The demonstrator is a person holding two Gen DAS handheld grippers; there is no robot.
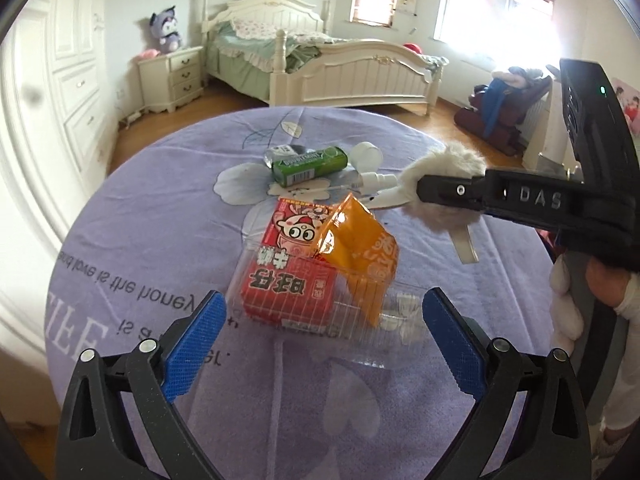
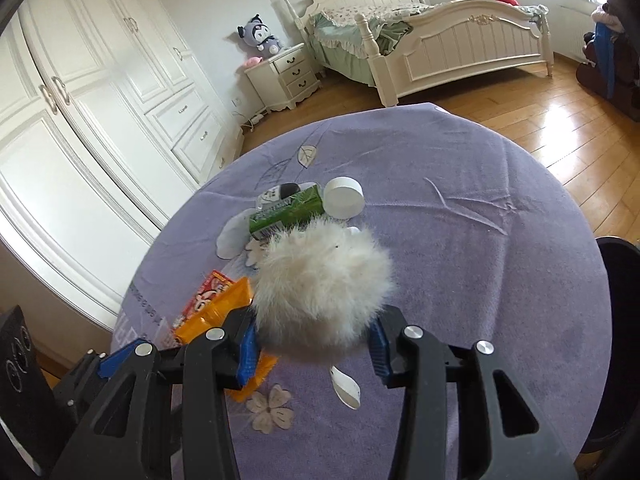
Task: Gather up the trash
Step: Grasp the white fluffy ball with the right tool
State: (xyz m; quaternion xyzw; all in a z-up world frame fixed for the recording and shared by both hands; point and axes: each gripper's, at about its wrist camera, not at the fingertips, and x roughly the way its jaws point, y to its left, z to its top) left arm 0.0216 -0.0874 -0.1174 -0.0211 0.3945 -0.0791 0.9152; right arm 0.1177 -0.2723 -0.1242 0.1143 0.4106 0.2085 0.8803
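On the round table with a purple cloth lie a red snack box, an orange wrapper, a clear plastic tray, a green gum box, a white cap and a white spray bottle. My left gripper is open just in front of the red box and tray. My right gripper is shut on a white fluffy pompom and holds it above the table; it also shows in the left wrist view. A white tag hangs below the pompom.
A dark bin rim stands at the table's right side. A bed, nightstand and wardrobe stand beyond the table on a wooden floor.
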